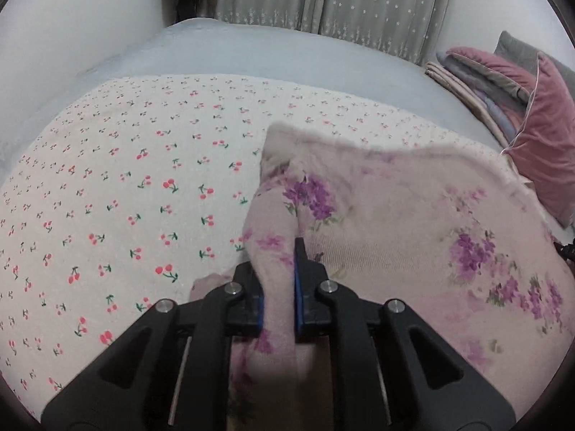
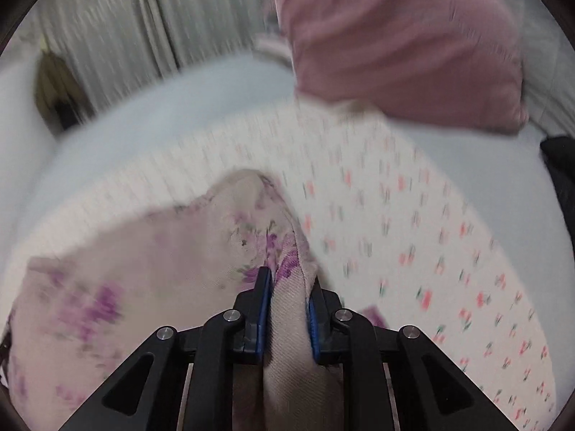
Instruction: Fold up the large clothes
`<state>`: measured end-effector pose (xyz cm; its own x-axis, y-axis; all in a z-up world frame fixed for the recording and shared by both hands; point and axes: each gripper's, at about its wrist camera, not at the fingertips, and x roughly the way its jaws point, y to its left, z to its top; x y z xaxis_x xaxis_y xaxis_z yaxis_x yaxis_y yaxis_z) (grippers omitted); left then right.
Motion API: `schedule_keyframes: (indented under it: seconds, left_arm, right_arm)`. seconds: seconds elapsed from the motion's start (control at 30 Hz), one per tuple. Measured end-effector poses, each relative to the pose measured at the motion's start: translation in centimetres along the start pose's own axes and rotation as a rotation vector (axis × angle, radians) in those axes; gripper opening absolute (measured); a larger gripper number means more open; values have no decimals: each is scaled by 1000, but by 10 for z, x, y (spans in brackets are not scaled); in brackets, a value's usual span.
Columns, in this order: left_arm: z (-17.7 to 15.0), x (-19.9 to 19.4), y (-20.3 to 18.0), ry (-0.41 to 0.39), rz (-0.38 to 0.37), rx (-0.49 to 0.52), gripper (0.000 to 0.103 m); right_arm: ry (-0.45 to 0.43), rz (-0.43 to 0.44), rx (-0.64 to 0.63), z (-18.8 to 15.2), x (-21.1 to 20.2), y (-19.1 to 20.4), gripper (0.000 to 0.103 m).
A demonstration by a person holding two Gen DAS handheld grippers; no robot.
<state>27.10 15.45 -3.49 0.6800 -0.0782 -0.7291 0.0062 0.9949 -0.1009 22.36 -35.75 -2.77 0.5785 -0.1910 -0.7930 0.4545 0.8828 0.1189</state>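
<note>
Left hand-held gripper [image 1: 279, 280]: pads pinching a bunched fold of pink floral garment [image 1: 395, 237]. Right hand-held gripper [image 2: 287, 298]: same, clamped on thick rolled edge of it. Garment lifted btwn the 2, over cherry-print sheet [image 1: 125, 179] on bed (right view blurred). Pink pillow [image 1: 546, 158] nearby.

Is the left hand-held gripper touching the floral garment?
Touching. Left wrist view: the left hand-held gripper has both blue pads pressed against a bunched fold of the floral garment.
</note>
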Motion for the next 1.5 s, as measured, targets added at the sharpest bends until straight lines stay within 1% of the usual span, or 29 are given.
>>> schedule_keyframes:
  seconds: [0.07, 0.13, 0.23, 0.27, 0.3, 0.33, 0.37, 0.43, 0.47, 0.5, 0.53, 0.57, 0.63, 0.67, 0.7, 0.77, 0.8, 0.83, 0.9, 1.07, 1.1, 1.13, 1.17, 1.23, 1.3, 1.33, 1.4, 1.43, 1.5]
  left_arm:
    - [4, -6, -5, -9, 31, 24, 16]
    - [6, -7, -12, 7, 58, 53, 17]
    - [6, -24, -15, -18, 71, 70, 27]
    - [6, -33, -15, -31, 63, 68, 33]
    - [7, -42, -15, -41, 56, 61, 38]
    - [6, -50, -17, -49, 47, 55, 53]
    - [3, -60, -17, -66, 25, 46, 64]
    - [2, -80, -25, -116, -44, 39, 67]
    - [0, -92, -34, -134, -88, 47, 69]
    - [-1, -97, -40, -139, -116, 58, 71]
    - [-5, -101, -51, -143, -151, 77, 75]
    - [-7, -102, -57, -142, -168, 91, 78]
    - [-17, -98, -76, -126, -177, 130, 81]
    - [-23, -90, -84, -103, -162, 150, 81]
    - [-29, -78, -90, -61, -137, 169, 81]
    - [-39, -57, -87, 20, -82, 170, 81]
    - [-43, -52, -81, 36, -69, 152, 81]
    - [-45, -49, -74, 35, -70, 130, 81]
    - [-46, -52, -63, 27, -51, 102, 81]
    - [-49, -64, -58, 32, 36, 141, 81]
    - [-51, -66, -56, 29, 51, 145, 81]
    - [-53, -70, -52, 21, 66, 147, 81]
    - [-54, -75, -48, 12, 76, 144, 81]
    - [-55, -81, -41, 2, 89, 127, 82]
    - [-54, -87, -35, 4, 93, 103, 87]
    - [-54, -91, -30, 6, 89, 87, 91]
    - [-55, -99, -16, 5, 48, 23, 93]
    - [-55, -101, -11, 6, 33, 0, 94]
    - [-57, -106, 5, 11, -5, -77, 95]
  right_arm:
    - [-22, -4, 10, -4, 1, -2, 23]
    - [-40, -18, 5, -2, -6, -2, 25]
    - [-81, -13, 4, -8, -25, -4, 34]
    - [-97, -11, 3, -8, -33, -6, 36]
    - [-117, -10, 0, -10, -43, -7, 41]
    - [-132, -8, -3, -12, -50, -5, 47]
    - [-147, -3, -7, -12, -58, -3, 56]
    - [-188, 29, -20, -16, -77, 5, 62]
    - [-209, 49, -33, -20, -87, 12, 63]
    - [-232, 73, -61, -25, -97, 23, 66]
    - [-241, 88, -81, -29, -102, 31, 68]
    - [-241, 115, -115, -34, -107, 44, 69]
    - [-204, 178, -181, -43, -108, 70, 69]
    - [-177, 210, -209, -49, -105, 82, 70]
    - [-150, 233, -230, -55, -102, 92, 70]
    - [-96, 233, -256, -64, -90, 101, 70]
    - [-73, 217, -261, -67, -83, 100, 70]
    - [-60, 208, -261, -70, -77, 95, 70]
    - [-70, 202, -247, -72, -74, 82, 70]
    - [-100, 113, -196, -68, -83, 45, 70]
    - [-105, 87, -187, -68, -85, 39, 70]
    - [-115, 39, -180, -69, -88, 32, 70]
    - [-122, 20, -168, -69, -91, 25, 70]
    - [-126, 38, -117, -70, -98, 10, 70]
    - [-138, 97, -48, -72, -109, -6, 70]
    - [-142, 107, -28, -72, -115, -11, 70]
    - [-153, 129, 11, -72, -125, -21, 73]
    - [-163, 145, 33, -73, -131, -28, 77]
    - [-175, 168, 76, -75, -138, -40, 81]
